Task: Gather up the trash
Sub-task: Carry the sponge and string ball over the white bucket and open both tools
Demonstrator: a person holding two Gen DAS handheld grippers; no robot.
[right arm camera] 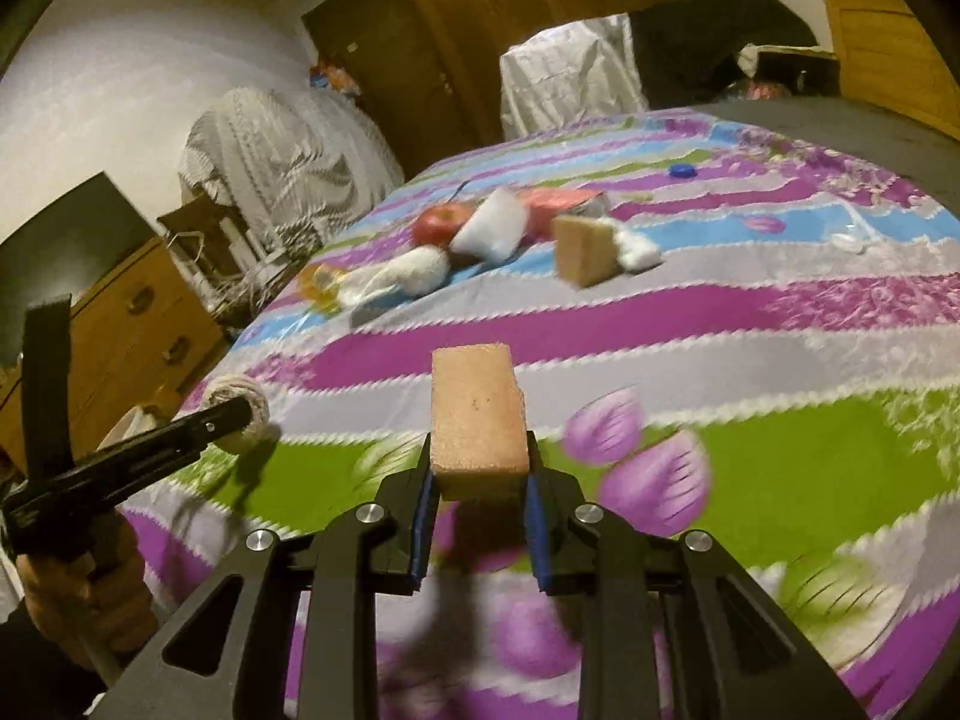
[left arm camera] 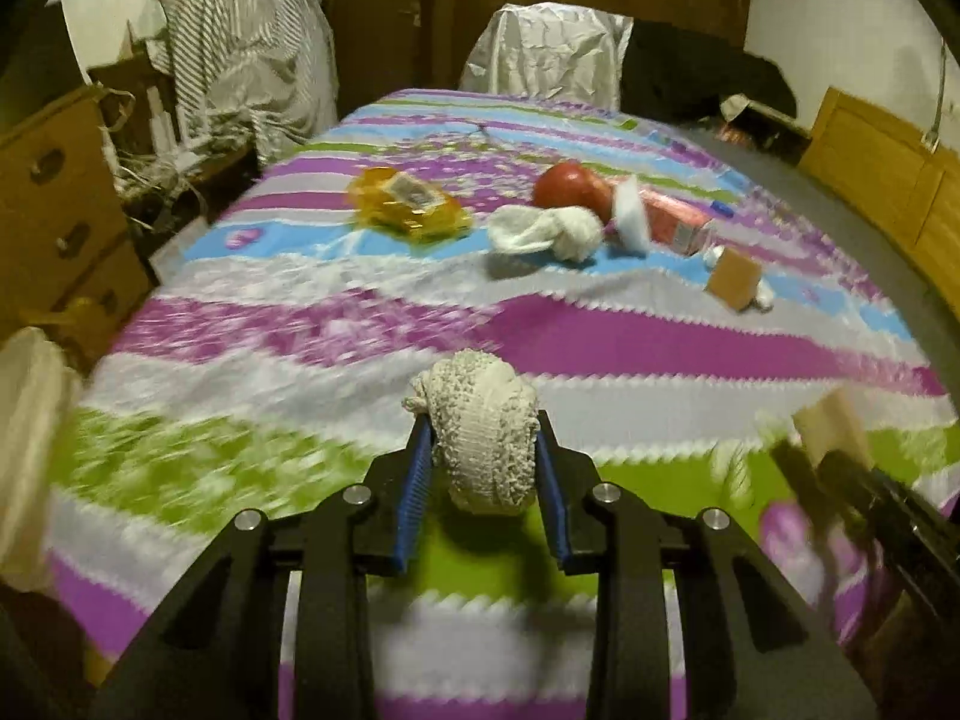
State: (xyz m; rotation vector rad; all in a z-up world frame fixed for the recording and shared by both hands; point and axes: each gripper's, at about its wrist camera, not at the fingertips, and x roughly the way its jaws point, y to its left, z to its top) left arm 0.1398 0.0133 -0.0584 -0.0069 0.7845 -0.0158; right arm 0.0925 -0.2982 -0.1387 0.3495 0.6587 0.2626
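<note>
Jaws of the left gripper (left arm camera: pixel 483 450) pinch one crumpled wad of textured white paper towel (left arm camera: pixel 480 429), which bulges above and below the blue pads and hangs over the striped bedspread (left arm camera: pixel 300 324). Jaws of the right gripper (right arm camera: pixel 477 477) are pressed against one tan sponge block (right arm camera: pixel 477 414), held upright and lifted off the cover.

Taking the red apple (left arm camera: pixel 567 186) as the landmark, and counting what lies on the bed:
- one yellow crinkled wrapper (left arm camera: pixel 408 204), well to the left of the apple in the left wrist view;
- one white crumpled tissue bundle (left arm camera: pixel 546 231), just in front of the apple;
- one white foam-like piece (left arm camera: pixel 630 213), touching or nearly touching the apple's right side;
- one pink carton (left arm camera: pixel 672 219) lying on its side, just right of the apple behind the white piece;
- one second tan sponge (left arm camera: pixel 732 276), farther right of the apple and nearer the camera, with a small white wad (left arm camera: pixel 763 295) against it;
- one blue bottle cap (right arm camera: pixel 683 170), beyond the carton in the right wrist view.

So there are two tan sponges in all: one gripped, one on the bed. Both views are motion-blurred near the lower edges.
</note>
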